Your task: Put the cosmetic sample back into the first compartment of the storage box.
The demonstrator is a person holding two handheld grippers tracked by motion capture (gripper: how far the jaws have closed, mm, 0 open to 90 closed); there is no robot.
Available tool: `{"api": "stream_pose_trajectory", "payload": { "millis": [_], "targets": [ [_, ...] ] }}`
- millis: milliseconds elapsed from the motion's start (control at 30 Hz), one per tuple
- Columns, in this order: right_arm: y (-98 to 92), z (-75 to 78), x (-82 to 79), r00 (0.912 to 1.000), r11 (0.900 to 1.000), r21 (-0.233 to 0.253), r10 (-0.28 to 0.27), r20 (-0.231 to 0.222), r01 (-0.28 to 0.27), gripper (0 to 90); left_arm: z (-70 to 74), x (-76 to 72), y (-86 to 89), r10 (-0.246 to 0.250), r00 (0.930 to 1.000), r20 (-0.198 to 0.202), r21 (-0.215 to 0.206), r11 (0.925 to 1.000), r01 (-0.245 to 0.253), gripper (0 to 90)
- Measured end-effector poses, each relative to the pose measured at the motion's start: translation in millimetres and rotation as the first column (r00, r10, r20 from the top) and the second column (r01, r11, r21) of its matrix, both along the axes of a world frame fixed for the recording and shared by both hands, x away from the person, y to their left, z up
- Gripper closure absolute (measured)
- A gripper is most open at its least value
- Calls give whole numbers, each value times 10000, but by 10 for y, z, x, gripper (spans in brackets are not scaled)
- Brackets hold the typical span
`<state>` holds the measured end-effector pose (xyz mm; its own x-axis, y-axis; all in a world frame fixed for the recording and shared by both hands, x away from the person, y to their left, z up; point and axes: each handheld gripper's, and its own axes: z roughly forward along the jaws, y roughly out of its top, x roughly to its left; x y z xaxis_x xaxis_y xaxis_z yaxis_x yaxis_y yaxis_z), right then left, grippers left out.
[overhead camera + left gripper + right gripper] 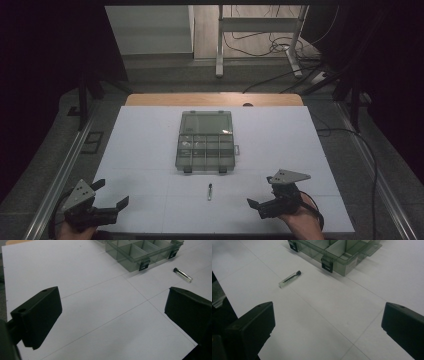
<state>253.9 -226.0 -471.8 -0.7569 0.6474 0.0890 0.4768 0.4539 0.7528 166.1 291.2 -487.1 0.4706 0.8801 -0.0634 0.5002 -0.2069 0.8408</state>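
A clear grey compartment box [205,141] lies open in the middle of the white table, its lid folded back toward the far side. Its front corner with black latches appears in the left gripper view [140,253] and in the right gripper view [337,252]. A small clear vial with a black cap [209,191] lies on the table just in front of the box [183,274] [290,278]. My left gripper [111,193] rests at the near left corner, open and empty. My right gripper [261,191] sits at the near right, open and empty, right of the vial.
The white sheet [150,150] covers the table, with a wooden strip [150,99] at its far edge. Metal rails [60,175] run along both sides. Beyond the table stand a desk frame [260,45] and floor cables [280,47].
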Motion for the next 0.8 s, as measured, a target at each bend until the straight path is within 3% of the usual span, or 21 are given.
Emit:
{"api": "stream_pose_trajectory", "payload": {
  "millis": [467, 800],
  "targets": [
    [146, 35, 87, 9969, 9973, 281, 686, -390, -676, 0, -3, 7, 14, -15, 10000, -60, -157, 9999, 14, 17],
    [267, 21, 158, 9958, 9959, 430, 813, -421, -795, 0, -3, 16, -7, -55, 9999, -146, 42, 10000, 56, 15]
  ]
}}
